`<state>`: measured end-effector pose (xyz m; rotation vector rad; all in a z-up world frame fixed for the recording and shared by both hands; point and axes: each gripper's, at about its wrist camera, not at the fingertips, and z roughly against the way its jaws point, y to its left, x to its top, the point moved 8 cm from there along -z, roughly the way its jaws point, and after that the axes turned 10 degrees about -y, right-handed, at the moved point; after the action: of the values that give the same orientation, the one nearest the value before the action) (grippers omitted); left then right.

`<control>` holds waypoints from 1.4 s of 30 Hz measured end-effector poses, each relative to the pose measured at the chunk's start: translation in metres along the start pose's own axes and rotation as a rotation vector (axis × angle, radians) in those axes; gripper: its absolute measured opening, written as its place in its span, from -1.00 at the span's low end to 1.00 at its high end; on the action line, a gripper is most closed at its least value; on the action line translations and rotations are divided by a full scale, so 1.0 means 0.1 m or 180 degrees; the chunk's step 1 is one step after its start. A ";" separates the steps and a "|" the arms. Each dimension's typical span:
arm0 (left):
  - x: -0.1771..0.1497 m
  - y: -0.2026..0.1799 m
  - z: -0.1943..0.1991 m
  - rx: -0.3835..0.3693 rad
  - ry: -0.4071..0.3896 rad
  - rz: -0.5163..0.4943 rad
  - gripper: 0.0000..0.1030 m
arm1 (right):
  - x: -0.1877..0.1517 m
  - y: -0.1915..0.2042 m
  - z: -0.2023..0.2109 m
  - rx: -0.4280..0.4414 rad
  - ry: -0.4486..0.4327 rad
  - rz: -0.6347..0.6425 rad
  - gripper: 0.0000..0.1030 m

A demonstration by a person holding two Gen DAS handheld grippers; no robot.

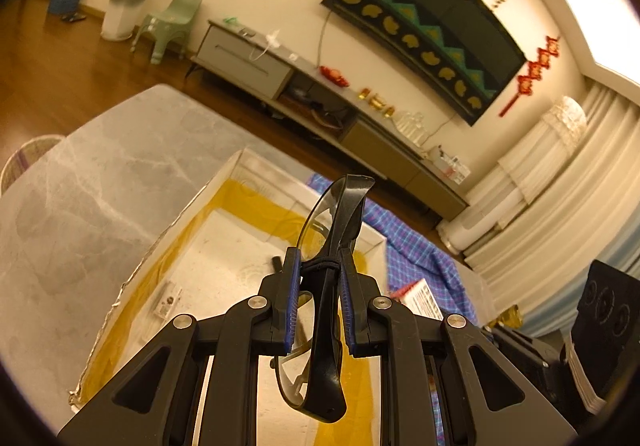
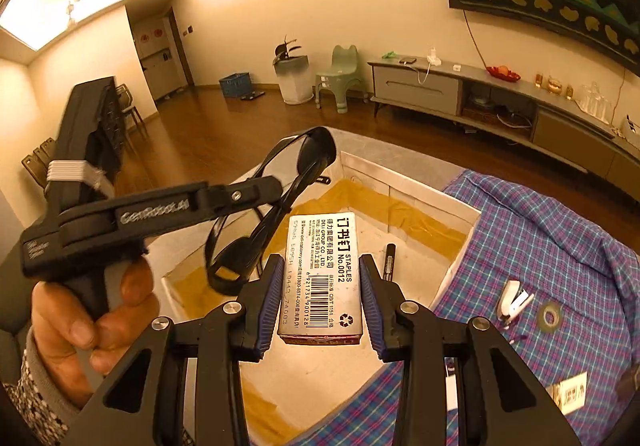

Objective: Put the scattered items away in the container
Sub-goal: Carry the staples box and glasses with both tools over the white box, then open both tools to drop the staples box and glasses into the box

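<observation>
both grippers loaded, held over the open box

right gripper (image 2: 320, 298) fingers clamp a staples box (image 2: 320, 278) by its long sides, above the white box (image 2: 404, 186) with its yellow lining. left gripper (image 1: 320, 302) pinches folded safety glasses (image 1: 332, 246), also above the box, up and left of the staples. inside the box: a black marker (image 2: 389, 258) and a small labelled packet (image 1: 168, 300). box sits on the grey marble table (image 1: 100, 186); beside it a blue plaid cloth (image 2: 560, 266) carries a white stapler (image 2: 514, 302), a tape roll (image 2: 549, 317) and another packet (image 2: 570, 396). far back, tv cabinet (image 2: 460, 86).
</observation>
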<state>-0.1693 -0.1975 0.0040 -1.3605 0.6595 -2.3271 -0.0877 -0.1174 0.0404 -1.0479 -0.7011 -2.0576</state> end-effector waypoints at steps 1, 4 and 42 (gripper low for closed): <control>-0.01 0.04 -0.04 0.0034 0.0031 0.0037 -0.64 | 0.00 -0.02 -0.06 0.0003 0.0030 -0.0011 -0.24; -0.03 0.16 -0.15 0.0130 0.0111 0.0132 -0.64 | 0.00 -0.10 -0.26 0.0016 0.0147 -0.0061 -0.24; -0.56 0.53 -1.14 0.0959 0.0836 0.0677 -0.48 | -0.33 -0.81 -1.34 -0.0148 0.1447 0.0646 -0.22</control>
<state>-0.2396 -0.1878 -0.1147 -0.8218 0.4739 -2.3339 -0.1983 -0.1540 -0.0694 -0.6091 -0.3024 -2.0367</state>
